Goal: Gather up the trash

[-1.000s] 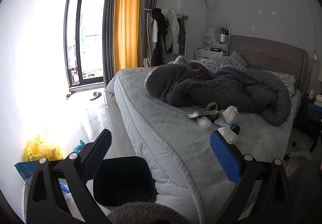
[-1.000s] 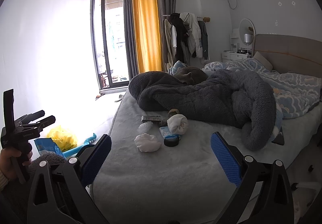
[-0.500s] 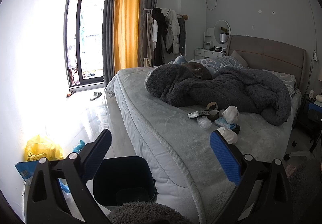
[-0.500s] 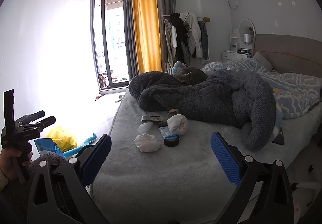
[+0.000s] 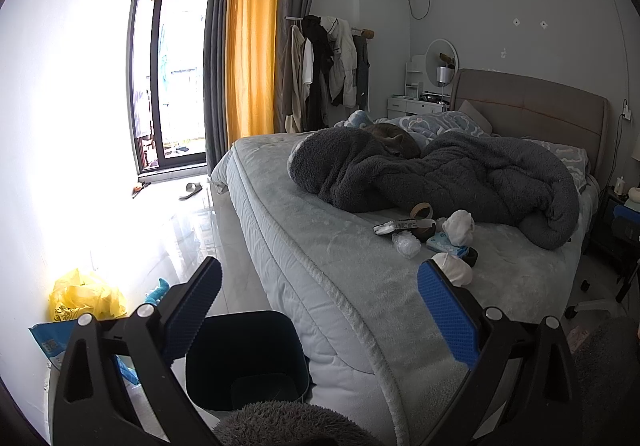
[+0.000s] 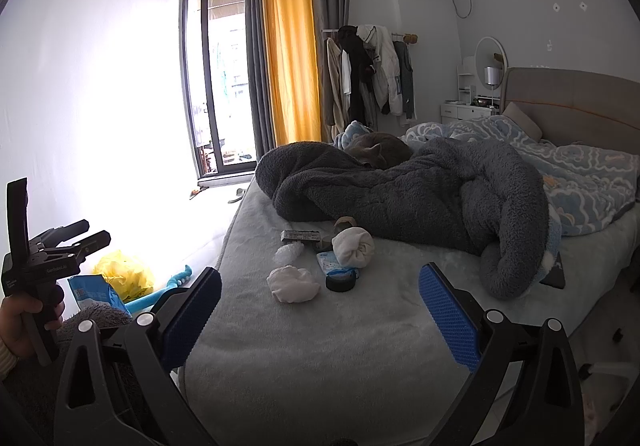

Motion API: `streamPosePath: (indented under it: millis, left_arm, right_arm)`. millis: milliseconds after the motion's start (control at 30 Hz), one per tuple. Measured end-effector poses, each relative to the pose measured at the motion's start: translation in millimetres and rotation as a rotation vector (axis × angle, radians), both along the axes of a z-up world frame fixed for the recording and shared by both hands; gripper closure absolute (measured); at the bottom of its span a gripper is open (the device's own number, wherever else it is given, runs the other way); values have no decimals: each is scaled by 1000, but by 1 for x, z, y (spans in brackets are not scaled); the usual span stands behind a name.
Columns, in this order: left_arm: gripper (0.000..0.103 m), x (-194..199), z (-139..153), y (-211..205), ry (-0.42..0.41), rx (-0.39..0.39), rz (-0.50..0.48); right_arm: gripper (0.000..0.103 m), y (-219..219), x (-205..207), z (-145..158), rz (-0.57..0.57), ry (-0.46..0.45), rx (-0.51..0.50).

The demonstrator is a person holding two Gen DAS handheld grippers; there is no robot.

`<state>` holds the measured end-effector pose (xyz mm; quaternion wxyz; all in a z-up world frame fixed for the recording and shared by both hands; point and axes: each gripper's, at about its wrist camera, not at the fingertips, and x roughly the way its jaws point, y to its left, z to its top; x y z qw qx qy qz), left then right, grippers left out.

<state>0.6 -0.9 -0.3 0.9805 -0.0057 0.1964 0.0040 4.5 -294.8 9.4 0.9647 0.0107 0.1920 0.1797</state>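
Trash lies in a cluster on the grey bed (image 6: 320, 346): a crumpled white tissue (image 6: 293, 284), a clear plastic wad (image 6: 287, 254), a blue tissue pack (image 6: 332, 262), a black tape roll (image 6: 341, 282), a rolled white cloth (image 6: 354, 246), a flat wrapper (image 6: 301, 235) and a cardboard roll (image 6: 345, 222). The cluster also shows in the left wrist view (image 5: 436, 236). A dark blue bin (image 5: 244, 358) stands on the floor beside the bed, under my left gripper (image 5: 320, 306). Both grippers are open and empty. My right gripper (image 6: 320, 310) hovers above the bed, short of the tissue.
A dark grey fleece blanket (image 6: 400, 189) with a grey cat (image 6: 380, 149) on it lies behind the trash. A yellow bag (image 5: 86, 298) and blue packet (image 6: 94, 292) sit on the floor by the wall. The other hand-held gripper (image 6: 48, 258) shows at left.
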Motion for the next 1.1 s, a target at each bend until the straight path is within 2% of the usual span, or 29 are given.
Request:
streamPosePath:
  millis: [767,1000,1100]
  left_arm:
    - [3,-1,-3,1,5,5,6]
    - [3,0,-6,-2,1,17,10]
    - [3,3,-3,-4,15,26,-19]
  right_arm:
    - [3,-1,3,-2,-3,1,2]
    - [3,-5,2,2,-45,22,-4]
    - [3,-3,2,3,-59,15,-29]
